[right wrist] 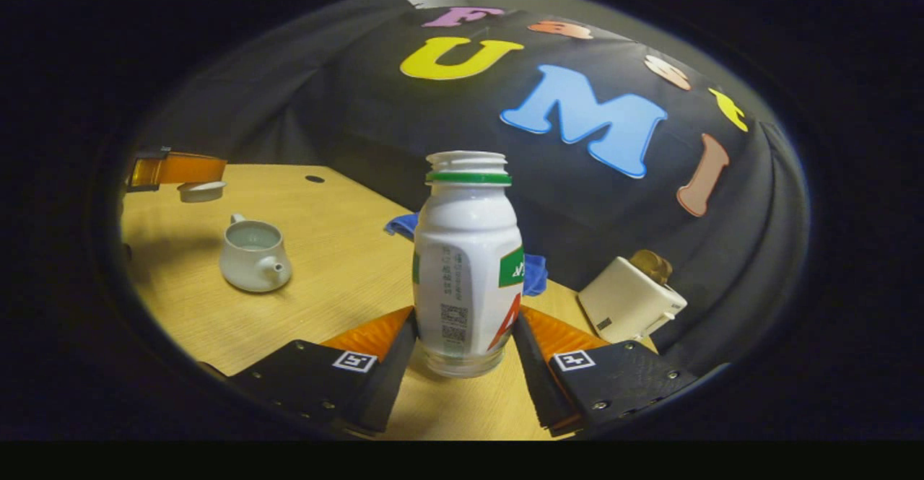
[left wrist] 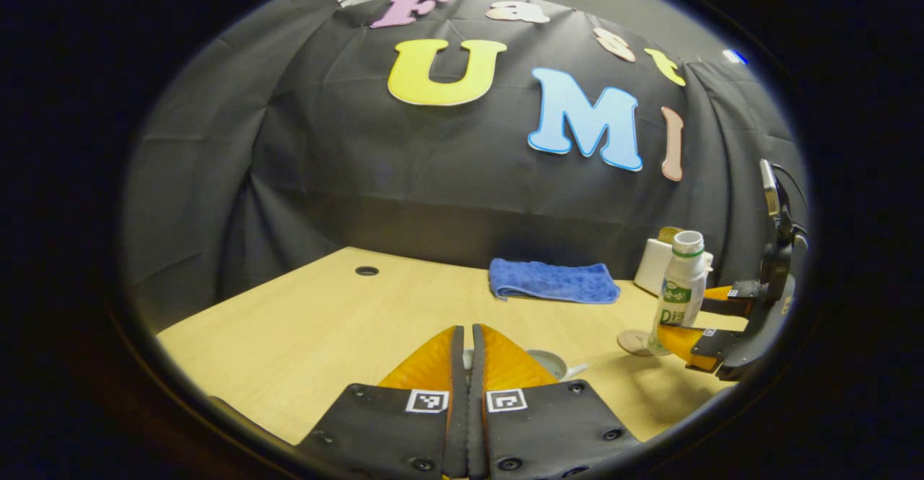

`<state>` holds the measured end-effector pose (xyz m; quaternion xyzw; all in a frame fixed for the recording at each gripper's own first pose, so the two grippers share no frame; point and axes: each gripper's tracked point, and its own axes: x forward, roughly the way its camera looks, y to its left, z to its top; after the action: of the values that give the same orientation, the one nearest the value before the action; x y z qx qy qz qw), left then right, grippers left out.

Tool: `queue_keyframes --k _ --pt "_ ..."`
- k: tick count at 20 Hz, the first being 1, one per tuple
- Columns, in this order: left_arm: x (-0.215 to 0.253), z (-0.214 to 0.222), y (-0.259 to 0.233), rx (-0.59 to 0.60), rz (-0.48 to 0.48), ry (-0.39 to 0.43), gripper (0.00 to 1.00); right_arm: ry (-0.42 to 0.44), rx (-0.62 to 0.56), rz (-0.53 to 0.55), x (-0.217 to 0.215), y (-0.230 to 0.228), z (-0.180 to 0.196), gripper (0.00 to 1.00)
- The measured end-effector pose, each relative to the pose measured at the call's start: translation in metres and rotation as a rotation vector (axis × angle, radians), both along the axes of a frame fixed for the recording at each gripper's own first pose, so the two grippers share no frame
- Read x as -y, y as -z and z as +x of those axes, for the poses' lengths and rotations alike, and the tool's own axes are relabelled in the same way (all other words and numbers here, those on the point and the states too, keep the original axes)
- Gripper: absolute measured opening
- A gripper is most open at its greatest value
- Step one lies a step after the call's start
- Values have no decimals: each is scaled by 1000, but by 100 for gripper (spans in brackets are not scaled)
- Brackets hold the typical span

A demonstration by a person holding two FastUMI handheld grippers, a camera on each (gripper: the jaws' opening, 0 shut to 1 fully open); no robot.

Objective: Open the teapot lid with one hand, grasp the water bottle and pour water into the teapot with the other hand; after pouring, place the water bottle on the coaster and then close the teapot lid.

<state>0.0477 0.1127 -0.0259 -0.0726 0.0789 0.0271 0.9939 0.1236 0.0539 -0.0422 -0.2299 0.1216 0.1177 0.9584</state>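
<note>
Water bottle [right wrist: 468,263], uncapped, is clamped upright btwn fingers of right gripper [right wrist: 465,343], just above table [right wrist: 339,263]. Teapot [right wrist: 254,255] is seen lidless at left. Lid [right wrist: 201,190] is held aloft, pinched by left gripper [left wrist: 467,364].

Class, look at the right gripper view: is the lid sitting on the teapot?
No. The teapot stands open on the table, and its lid is held up beside it by the left gripper.
</note>
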Motion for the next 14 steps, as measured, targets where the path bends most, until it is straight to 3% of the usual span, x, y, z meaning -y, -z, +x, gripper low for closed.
queue_keyframes --k 4,5,6,14 --pt "22 12 1 -6 18 24 10 47 4 83 25 -5 1 74" --pt "27 15 2 -8 23 30 5 58 14 89 30 -6 2 74" --pt "33 18 3 -10 28 36 10 65 22 91 35 -6 5 74" --pt "64 39 18 -34 86 58 10 75 33 137 50 -3 4 74"
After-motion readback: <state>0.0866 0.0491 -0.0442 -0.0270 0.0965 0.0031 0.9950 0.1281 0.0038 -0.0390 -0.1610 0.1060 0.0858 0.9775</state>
